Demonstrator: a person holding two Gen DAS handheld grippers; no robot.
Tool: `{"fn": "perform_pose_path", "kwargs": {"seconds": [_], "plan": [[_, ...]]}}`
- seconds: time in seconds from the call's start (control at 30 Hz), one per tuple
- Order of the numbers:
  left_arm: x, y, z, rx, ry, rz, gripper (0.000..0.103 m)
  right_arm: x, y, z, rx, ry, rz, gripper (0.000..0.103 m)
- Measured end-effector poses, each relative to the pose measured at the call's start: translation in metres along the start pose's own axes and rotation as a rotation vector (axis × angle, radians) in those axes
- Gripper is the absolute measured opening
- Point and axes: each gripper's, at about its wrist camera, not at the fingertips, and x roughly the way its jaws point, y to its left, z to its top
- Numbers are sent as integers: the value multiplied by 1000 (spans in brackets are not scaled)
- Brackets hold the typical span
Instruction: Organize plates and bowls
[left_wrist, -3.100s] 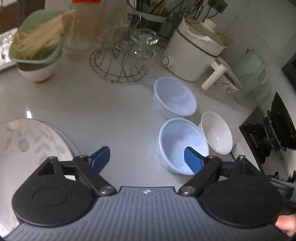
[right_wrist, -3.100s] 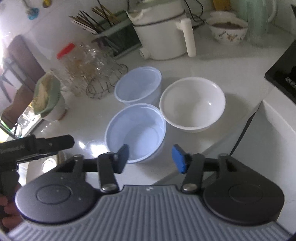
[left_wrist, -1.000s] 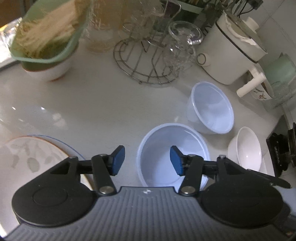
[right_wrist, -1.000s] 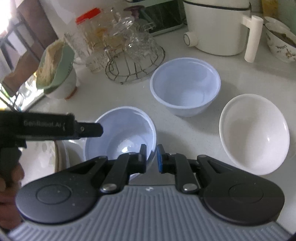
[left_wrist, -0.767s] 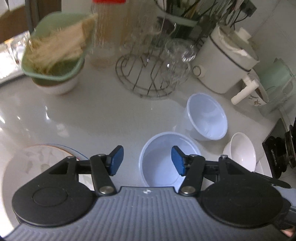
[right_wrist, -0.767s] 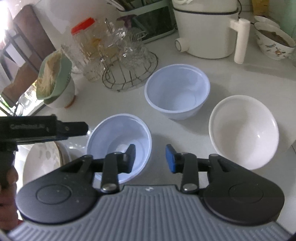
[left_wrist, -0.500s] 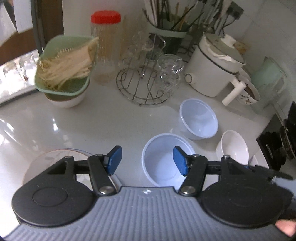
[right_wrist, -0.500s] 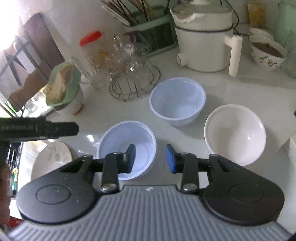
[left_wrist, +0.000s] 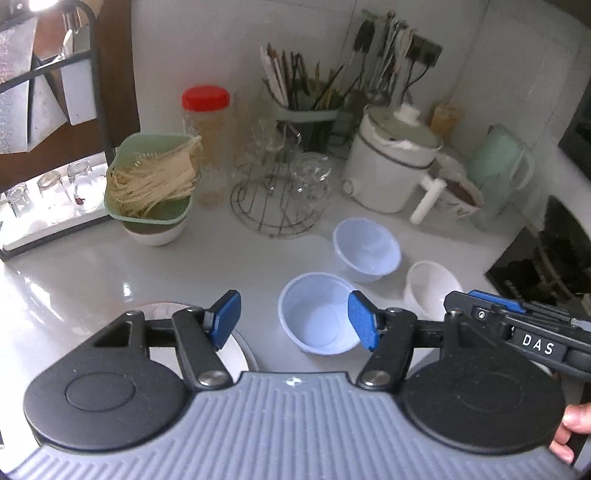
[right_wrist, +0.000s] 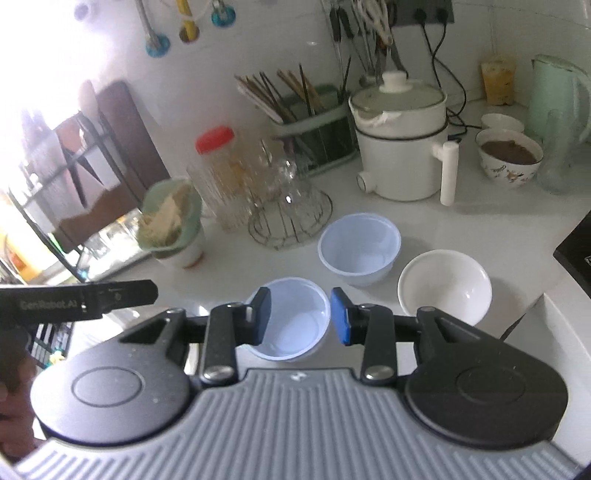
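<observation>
We have lifted both grippers off the near bowl (left_wrist: 317, 314); left gripper (left_wrist: 293, 320) spread wider, right gripper (right_wrist: 300, 318) now parted, both empty.

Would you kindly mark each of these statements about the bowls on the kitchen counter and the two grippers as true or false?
1. Three empty bowls stand on the counter. True: the near pale blue bowl, the far pale blue bowl and the white bowl.
2. The two pale blue bowls are nested. False: they stand apart, side by side.
3. The right gripper holds the near pale blue bowl. False: its jaws are open and empty above it.
4. The left gripper is open with nothing between its pads. True.
5. The white bowl lies upside down. False: it sits upright, mouth up.
6. The jar has a red lid. True.
</observation>
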Motion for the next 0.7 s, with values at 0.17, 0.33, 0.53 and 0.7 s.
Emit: {"fn": "perform_pose_path", "kwargs": {"seconds": [0.17, 0.33, 0.53, 0.7], "plan": [[-26, -3, -10, 1, -43, 13, 70, -28, 3, -5, -13, -52, -9, 38], [-40, -6, -18, -13, -64, -24, 70, -43, 0, -13, -11, -65, -33, 38], [-55, -18, -25, 36, -122, -45, 70, -67, 0, -20, 13, -128, -42, 52], [-64, -24, -30, 63, -131, -51, 71, -77, 0, -28, 25, -150, -68, 52]]}}
